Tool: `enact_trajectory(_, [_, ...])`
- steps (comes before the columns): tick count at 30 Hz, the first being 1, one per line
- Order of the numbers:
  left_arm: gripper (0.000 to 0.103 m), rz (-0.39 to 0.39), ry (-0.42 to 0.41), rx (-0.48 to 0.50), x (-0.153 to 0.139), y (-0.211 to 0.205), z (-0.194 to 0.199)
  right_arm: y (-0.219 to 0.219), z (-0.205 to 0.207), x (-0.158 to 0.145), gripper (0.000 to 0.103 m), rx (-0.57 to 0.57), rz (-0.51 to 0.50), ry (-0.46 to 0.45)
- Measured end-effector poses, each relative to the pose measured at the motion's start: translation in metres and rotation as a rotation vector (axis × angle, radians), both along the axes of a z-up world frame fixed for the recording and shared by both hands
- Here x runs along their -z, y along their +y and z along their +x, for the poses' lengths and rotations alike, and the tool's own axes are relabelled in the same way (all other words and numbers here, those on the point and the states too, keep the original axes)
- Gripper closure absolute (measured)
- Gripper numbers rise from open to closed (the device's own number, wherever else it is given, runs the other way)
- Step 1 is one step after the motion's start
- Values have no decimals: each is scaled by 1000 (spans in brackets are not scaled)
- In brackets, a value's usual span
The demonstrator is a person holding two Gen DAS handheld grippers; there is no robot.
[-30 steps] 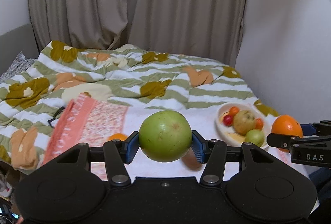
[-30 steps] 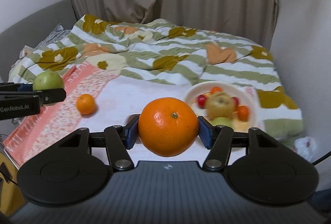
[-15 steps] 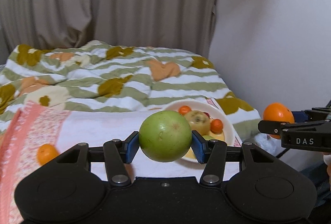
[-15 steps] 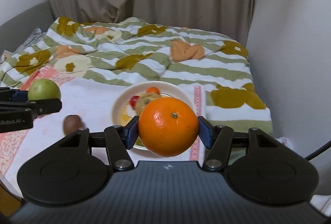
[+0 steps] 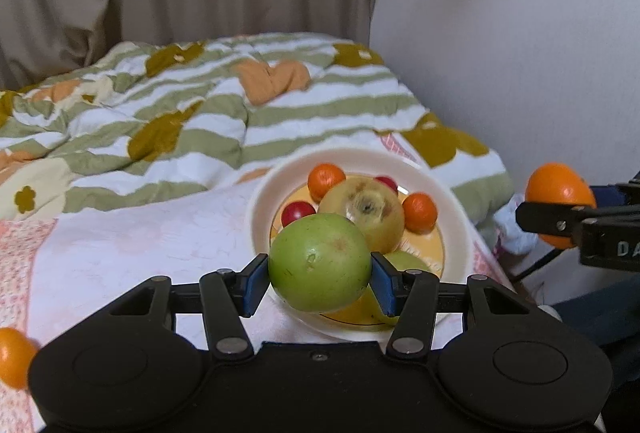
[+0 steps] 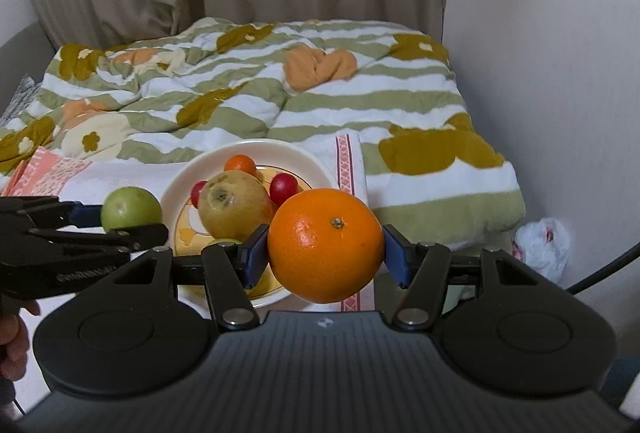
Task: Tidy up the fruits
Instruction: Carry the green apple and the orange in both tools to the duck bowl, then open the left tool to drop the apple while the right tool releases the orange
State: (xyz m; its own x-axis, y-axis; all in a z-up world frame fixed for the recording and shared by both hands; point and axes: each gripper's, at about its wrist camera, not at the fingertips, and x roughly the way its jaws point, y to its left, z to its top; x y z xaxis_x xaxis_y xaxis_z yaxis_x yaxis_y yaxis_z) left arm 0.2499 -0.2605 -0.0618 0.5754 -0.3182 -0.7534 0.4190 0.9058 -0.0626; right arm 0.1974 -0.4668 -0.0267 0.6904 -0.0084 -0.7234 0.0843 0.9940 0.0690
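Observation:
My left gripper [image 5: 319, 279] is shut on a green apple [image 5: 319, 267] and holds it over the near left rim of a cream plate [image 5: 452, 209]. The plate lies on the bed and holds a yellow-brown pear [image 5: 366, 215], small oranges, red cherry-like fruits and a green fruit. My right gripper [image 6: 325, 257] is shut on a large orange [image 6: 325, 245] above the plate's [image 6: 308, 161] near right side. The left gripper and apple also show in the right wrist view [image 6: 130, 209]; the orange shows in the left wrist view [image 5: 558, 195].
A small orange [image 5: 12, 357] lies on the white and pink cloth [image 5: 120, 233] at the left. A striped flowered quilt [image 6: 260, 105] covers the bed behind. A wall stands at the right, curtains behind. A white plastic bag [image 6: 542, 247] lies beside the bed.
Both grippers have moved forward and down toward the plate, still holding their fruits. The plate looks larger and sits just under the apple and orange.

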Motion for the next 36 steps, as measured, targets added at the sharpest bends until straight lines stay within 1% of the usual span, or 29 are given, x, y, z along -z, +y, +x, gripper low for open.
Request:
enact_trajectory(7, [46,16,69,38,23,-6,18,-1,16,17,29,22,7,42])
enact_trajectory(12, [44,21,80,42,27,-9,24,-2,20,23,29,36,15,60])
enact_trajectory(14, [29,7,64,45,24,-7,23,-3,21,23,29,38,11,63])
enact_trajectory(15, [12,0,50,43,21,-6,22,-3,22,23,29,38,10,64])
enact_trajectory(16, [5,-7,37,40,18,-5,21,-4,22,23,29,39,9,64])
enact_trajectory(18, [5,-15,20,40,12,-3,19,-4,22,22,29,43,13,64])
enact_trajectory(21, [5,-5,12,38,7,0,17,-5,23,20,29,42,21,59])
enact_trajectory(28, [5,-5,-5,12,-6,19,3,-2,29,21,29,6,32,33])
enact_trajectory(36, [5,3,-36,-28,-18,37,-16,9,41,40,29,-12,64,-25])
